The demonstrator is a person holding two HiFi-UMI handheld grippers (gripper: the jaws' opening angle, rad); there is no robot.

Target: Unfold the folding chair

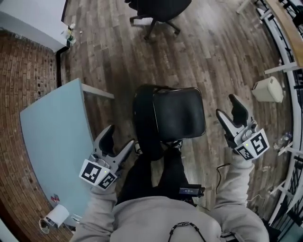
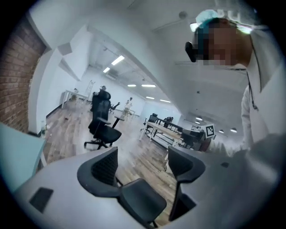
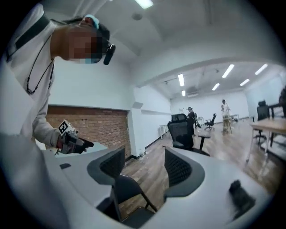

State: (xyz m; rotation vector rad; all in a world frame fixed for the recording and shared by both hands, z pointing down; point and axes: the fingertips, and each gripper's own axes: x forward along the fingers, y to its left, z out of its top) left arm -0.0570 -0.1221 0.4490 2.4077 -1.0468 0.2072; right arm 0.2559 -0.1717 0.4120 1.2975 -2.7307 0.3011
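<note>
The black folding chair point(image 1: 179, 113) stands opened on the wooden floor right in front of me, its padded seat flat and its back on the left side. My left gripper point(image 1: 119, 138) is raised beside the chair's left side, open and empty. My right gripper point(image 1: 228, 107) hangs to the right of the seat, also open and holding nothing. In the left gripper view the chair point(image 2: 143, 203) shows low between the spread jaws of the gripper point(image 2: 145, 163). The right gripper view shows the chair point(image 3: 127, 188) below its own open gripper point(image 3: 145, 167).
A light-blue table point(image 1: 57, 142) stands at the left with a white roll point(image 1: 57, 215) near its close corner. A black office chair point(image 1: 158, 12) is farther ahead. A white bin point(image 1: 269, 90) and a railing lie at the right.
</note>
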